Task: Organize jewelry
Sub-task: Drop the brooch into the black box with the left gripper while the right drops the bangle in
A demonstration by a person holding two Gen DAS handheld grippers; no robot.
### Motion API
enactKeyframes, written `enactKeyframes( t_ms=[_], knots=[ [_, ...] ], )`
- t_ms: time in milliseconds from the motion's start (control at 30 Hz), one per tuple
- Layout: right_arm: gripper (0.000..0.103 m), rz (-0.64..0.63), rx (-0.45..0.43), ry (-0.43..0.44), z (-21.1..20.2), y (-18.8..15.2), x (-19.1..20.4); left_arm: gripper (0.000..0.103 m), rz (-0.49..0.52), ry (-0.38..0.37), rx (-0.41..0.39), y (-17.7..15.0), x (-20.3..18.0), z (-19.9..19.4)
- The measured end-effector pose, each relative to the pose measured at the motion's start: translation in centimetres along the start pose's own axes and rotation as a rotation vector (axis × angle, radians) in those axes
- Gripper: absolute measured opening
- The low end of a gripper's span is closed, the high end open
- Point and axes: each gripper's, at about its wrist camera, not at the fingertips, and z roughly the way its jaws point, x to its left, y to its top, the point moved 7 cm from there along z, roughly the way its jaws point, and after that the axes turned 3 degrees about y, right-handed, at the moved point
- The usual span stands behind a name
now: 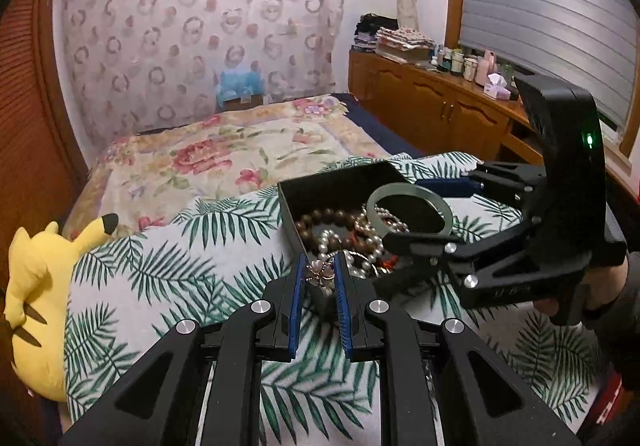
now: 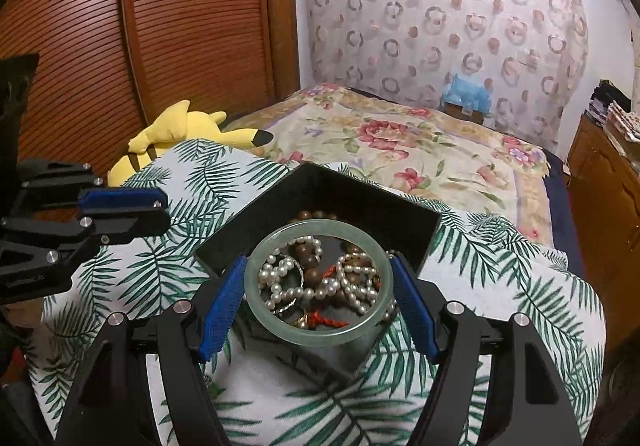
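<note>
A black open box (image 1: pixel 332 182) (image 2: pixel 320 182) sits on a palm-leaf cloth and holds pearl strands (image 2: pixel 280 278) and brown bead bracelets (image 1: pixel 324 216). My right gripper (image 2: pixel 318 298) is shut on a pale green jade bangle (image 2: pixel 318 282) and holds it level over the box; it also shows in the left wrist view (image 1: pixel 410 212). My left gripper (image 1: pixel 319 274) is shut on a small pink flower-shaped jewel (image 1: pixel 319 271) at the box's near edge. In the right wrist view the left gripper (image 2: pixel 160 212) reaches in from the left.
The palm-leaf cloth (image 1: pixel 192 258) covers a raised surface on a bed with a floral blanket (image 1: pixel 224 154). A yellow plush toy (image 1: pixel 36 286) lies at the left. A wooden cabinet (image 1: pixel 432 102) with bottles runs along the right wall.
</note>
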Motion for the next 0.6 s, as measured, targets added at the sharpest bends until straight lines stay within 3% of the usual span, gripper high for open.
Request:
enactKeyframes(
  t_ms=[233,600],
  knots=[
    [0.075,0.02,0.0,0.006,0.7,-0.1,-0.7,0.014,0.009,0.008,0.008,0.9,0.2,1.4],
    [0.079,0.048,-0.046,-0.021,-1.7,-0.3,-2.2,0.014,0.027,0.006,0.004,2.5,-0.2,3.1]
  ],
)
